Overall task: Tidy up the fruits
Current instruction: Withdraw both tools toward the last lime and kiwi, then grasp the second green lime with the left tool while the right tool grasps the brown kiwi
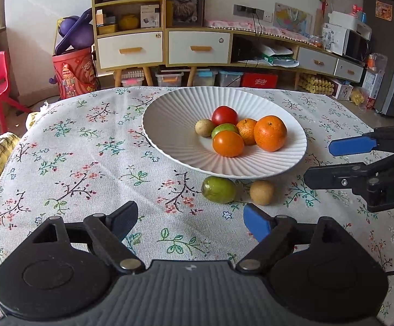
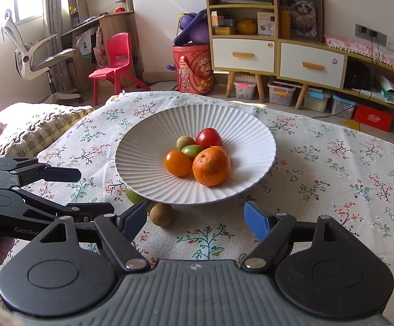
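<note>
Both your tools are spread and hold nothing: left tool (image 1: 190, 221), right tool (image 2: 195, 218). Low centre of frame, against the plate (image 1: 169, 146) rim on the desk, lie a green fruit (image 1: 218, 189) and brown fruit (image 1: 262, 192); light, round, likely to roll, so pinch each across its middle

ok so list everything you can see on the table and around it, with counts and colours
plate: 1, white, ribbed, centre of the table
oranges: 2, orange, in the plate, right side of the pile
tomatoes: 2, one red at the back, one orange in front, in the plate
green fruit in plate: 1, green, middle of the pile
brown fruit in plate: 1, tan, left of the pile
green fruit on cloth: 1, green, by the plate's near rim
brown fruit on cloth: 1, tan, beside it
tablecloth: 1, floral, covers the table
chair: 1, red, behind the table
left gripper: open, empty
right gripper: open, empty
</note>
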`<state>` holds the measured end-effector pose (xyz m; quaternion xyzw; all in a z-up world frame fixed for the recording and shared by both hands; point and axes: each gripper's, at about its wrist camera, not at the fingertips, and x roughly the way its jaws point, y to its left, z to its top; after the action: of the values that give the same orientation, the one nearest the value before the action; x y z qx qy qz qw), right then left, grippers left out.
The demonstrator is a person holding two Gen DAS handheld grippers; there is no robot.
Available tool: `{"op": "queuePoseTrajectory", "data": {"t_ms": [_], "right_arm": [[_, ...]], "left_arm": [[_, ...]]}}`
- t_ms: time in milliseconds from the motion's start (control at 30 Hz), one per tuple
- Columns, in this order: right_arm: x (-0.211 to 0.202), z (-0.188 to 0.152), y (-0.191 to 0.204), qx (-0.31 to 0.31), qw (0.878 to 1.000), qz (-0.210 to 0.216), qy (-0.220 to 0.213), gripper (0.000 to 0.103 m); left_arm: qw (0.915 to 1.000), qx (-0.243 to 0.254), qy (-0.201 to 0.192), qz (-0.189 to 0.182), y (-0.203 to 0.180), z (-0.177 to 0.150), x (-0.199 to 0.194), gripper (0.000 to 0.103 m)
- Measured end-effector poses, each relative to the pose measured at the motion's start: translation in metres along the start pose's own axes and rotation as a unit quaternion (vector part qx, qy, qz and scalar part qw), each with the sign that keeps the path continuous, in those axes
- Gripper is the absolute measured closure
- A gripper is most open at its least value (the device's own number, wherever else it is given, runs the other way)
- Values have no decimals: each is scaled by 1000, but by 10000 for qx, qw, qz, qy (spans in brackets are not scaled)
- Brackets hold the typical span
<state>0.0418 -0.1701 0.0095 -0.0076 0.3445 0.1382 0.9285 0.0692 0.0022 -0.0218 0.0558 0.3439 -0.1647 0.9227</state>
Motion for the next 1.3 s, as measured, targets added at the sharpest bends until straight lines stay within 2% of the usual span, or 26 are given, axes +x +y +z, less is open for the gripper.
{"op": "queuePoseTrajectory", "data": {"t_ms": [167,267,467,533,600,1000,1100,1167,1300], "right_arm": [[3,-4,1,-17,10000,-26,73,27],[4,-6,1,-19,9999,-33,110,27],[11,-13,2,-68,9997,-32,240,35],[14,-15,4,-103,9995,-15,305,40],[16,-17,6,-144,9992,7,363,43],[31,-15,25,-302,9984,223,424,56],[37,-14,30,-347,9983,230,399,65],[38,-13,31,-336,9987,192,344,80],[34,-12,27,-162,9990,234,354,80]], "left_arm": [[9999,79,-25,-59,-4,-3,14,30],[9998,108,-54,-152,-5,-3,19,37],[9989,129,-200,-402,-8,1,24,59],[9985,164,-179,-497,-10,3,26,75],[9983,178,-133,-538,-11,4,27,83],[9994,110,32,-319,3,4,8,84],[9996,21,24,-288,8,3,1,84],[9996,0,-2,-289,9,4,-3,84],[9995,-47,-60,-312,9,7,-10,84]]}}
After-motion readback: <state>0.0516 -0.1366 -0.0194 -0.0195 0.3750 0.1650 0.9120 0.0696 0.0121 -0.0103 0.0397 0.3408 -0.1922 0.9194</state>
